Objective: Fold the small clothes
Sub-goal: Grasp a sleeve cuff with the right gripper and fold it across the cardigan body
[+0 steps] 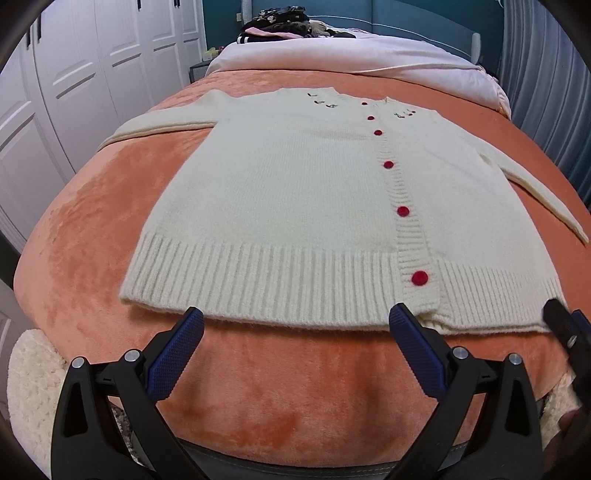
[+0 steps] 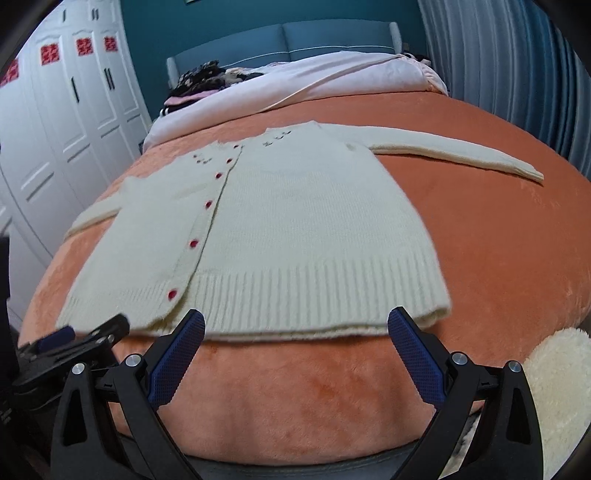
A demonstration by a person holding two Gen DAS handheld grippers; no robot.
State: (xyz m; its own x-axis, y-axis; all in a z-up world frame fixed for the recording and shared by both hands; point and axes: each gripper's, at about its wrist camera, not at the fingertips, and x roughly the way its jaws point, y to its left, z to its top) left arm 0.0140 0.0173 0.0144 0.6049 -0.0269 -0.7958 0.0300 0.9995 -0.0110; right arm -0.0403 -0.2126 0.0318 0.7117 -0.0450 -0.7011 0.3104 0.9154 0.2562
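A cream cardigan (image 1: 295, 206) with red buttons (image 1: 419, 277) lies flat and buttoned on the orange blanket (image 1: 92, 229) of the bed, sleeves spread left and right. The left gripper (image 1: 295, 328) and right gripper (image 2: 295, 328) both hang released, fingers spread wide and empty, just near of its ribbed hem.

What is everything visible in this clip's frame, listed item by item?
cardigan: one, cream, flat and buttoned on the blanket, sleeves spread out
buttons: seven visible, red, down the cardigan's front
blanket: one, orange, covering the bed
duvet: one, pale pink, far end of bed
clothes pile: one, dark mixed, by the headboard
headboard: one, teal, far wall
wardrobe: one, white, left side
left hand-held gripper: open, near the hem
right hand-held gripper: open, near the hem
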